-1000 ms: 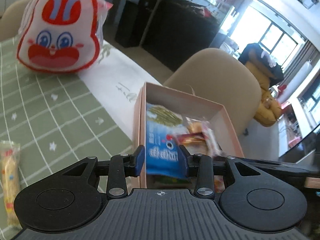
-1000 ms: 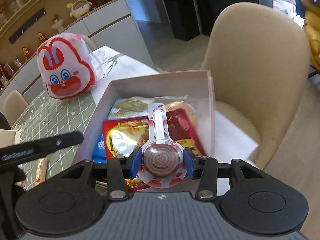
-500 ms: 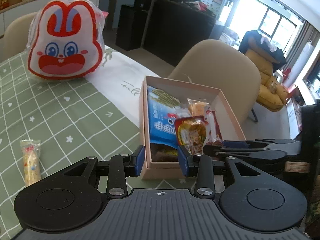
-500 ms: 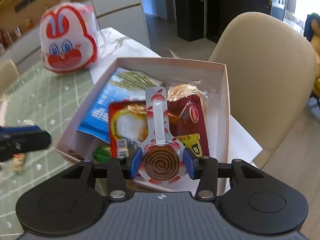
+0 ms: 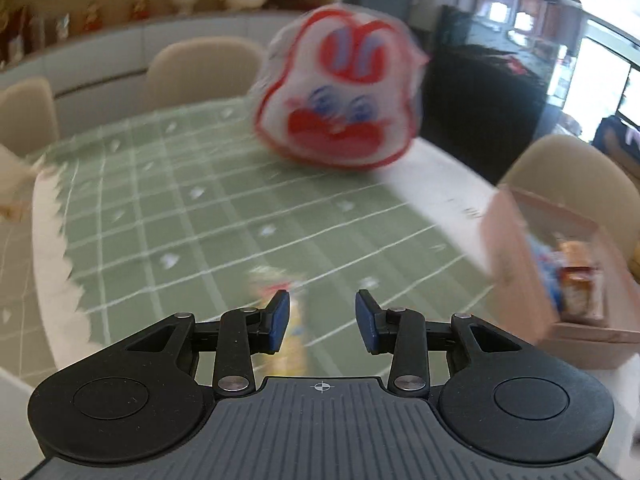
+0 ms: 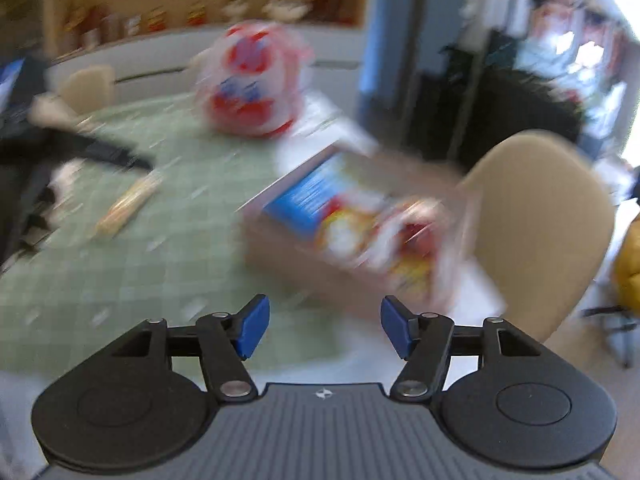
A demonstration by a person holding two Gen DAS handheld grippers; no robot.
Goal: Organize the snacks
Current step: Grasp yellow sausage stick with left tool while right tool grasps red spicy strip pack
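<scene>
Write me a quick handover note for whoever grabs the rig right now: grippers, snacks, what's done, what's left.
Left gripper: open, empty, low over the green checked tablecloth.
Right gripper: open, empty, near the pink box.
Box holds a blue packet and red-yellow packets.
Left: a long yellow snack stick lies on the cloth, just ahead of the left gripper's fingers; the rabbit bag stands at the back.
Views are blurred.
</scene>
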